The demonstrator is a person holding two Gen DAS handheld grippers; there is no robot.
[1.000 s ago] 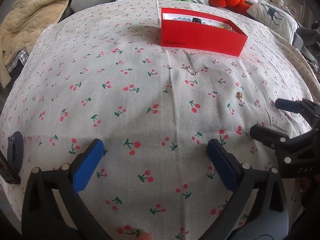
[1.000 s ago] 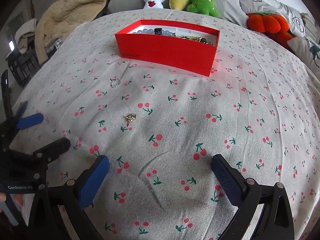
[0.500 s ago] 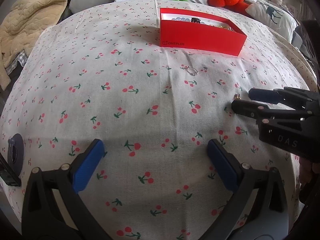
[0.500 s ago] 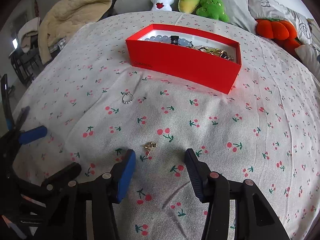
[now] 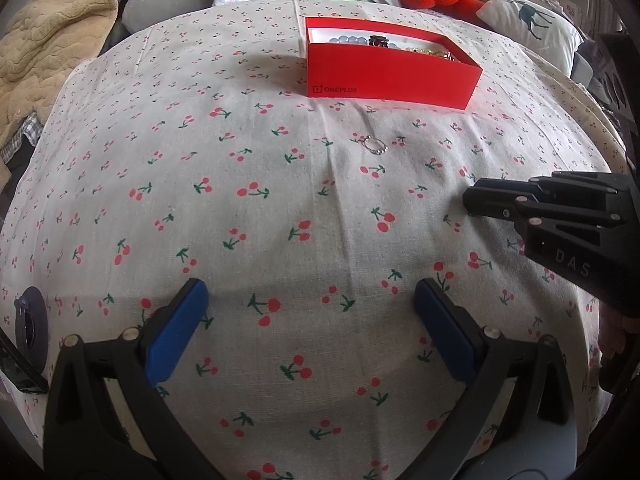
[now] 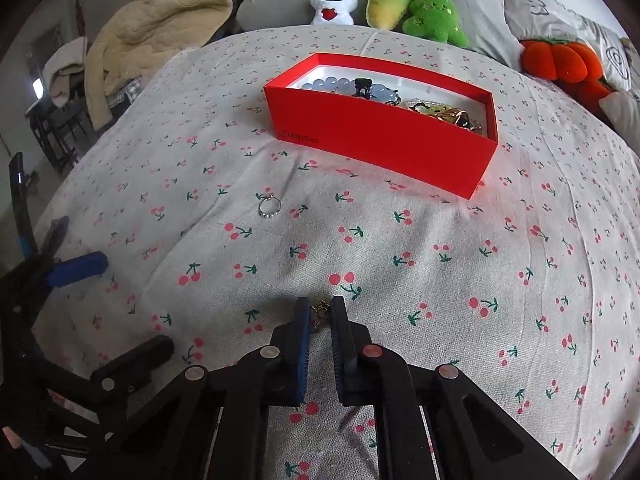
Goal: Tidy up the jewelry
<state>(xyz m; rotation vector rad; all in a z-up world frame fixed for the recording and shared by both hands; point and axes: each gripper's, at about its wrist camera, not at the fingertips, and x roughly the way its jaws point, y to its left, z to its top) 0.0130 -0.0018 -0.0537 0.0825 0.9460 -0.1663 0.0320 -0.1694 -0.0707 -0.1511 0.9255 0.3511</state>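
Cherry-print bedspread (image 6: 400, 280) covers a soft bed; plush toys (image 6: 384, 0) and pillows line the far edge.

Red box (image 6: 380, 140) sits open toward the far side, already holding beads and gold pieces.

Silver ring (image 6: 269, 207) lies loose on the cloth, near the box's front left corner, untouched.

Right gripper (image 6: 319, 314): jaws closing, nearly together, with a small gold earring (image 6: 321, 307) between the tips at cloth level. Whether the pads have bitten on it I cannot tell; most of the earring is hidden.

Left gripper (image 5: 308, 320): jaws spread wide, nothing between them, hovering over bare cloth.

Handling judgement: earring is very light, rigid but thin, easily bent or flicked away. Soft bedding gives under pressure, so it may sink or snag fabric. Best held across its body at the pad tips. Ring is hard, smooth, likely slippery; pinch across the band.
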